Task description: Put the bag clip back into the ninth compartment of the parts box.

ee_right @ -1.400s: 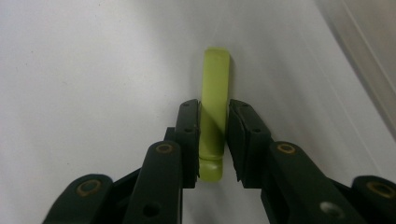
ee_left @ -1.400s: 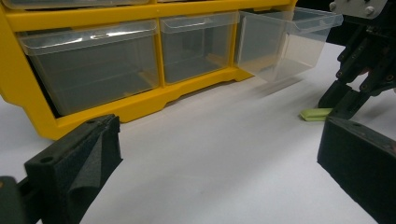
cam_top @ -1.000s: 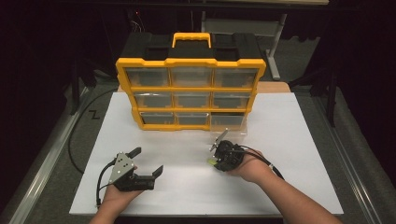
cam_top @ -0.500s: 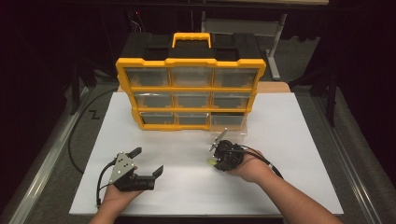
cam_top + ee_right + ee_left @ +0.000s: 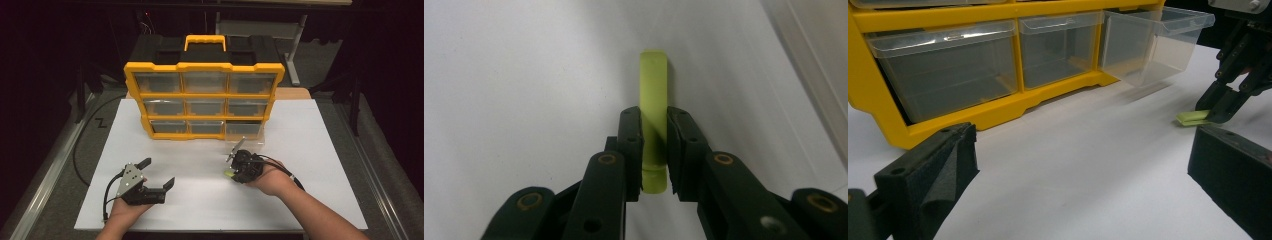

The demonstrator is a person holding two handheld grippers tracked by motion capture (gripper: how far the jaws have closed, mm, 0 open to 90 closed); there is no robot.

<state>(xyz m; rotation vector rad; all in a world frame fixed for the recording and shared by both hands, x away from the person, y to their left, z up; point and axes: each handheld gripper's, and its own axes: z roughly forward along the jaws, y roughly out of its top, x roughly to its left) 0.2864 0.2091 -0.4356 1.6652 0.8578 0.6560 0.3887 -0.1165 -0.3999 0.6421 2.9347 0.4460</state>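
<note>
The yellow-green strip (image 5: 654, 120) sits clamped between the two black jaws of the right gripper (image 5: 654, 150), which press on its sides near one end while its free end points toward the top of the right gripper view, over the white tabletop (image 5: 514, 75). In the high view the strip (image 5: 228, 173) shows as a small pale fleck right of centre in the lower half of the frame, at the tip of the right gripper (image 5: 231, 172), low over the white tabletop (image 5: 310, 150). The left gripper view catches it at the right edge, the strip (image 5: 1192, 117) lying flat and apparently touching the surface, with the right gripper (image 5: 1209, 116) pinching it from above. Just behind it, toward the upper right of that view, a clear drawer (image 5: 1153, 42) stands pulled out of the bottom row of the yellow organizer (image 5: 973, 112). In the high view the yellow organizer (image 5: 204, 66) stands upright in the middle of the frame with a yellow carry handle on top. The left gripper (image 5: 159, 174) rests in the lower left, held by a hand, its jaws spread wide with nothing between them, well apart from the strip.
</note>
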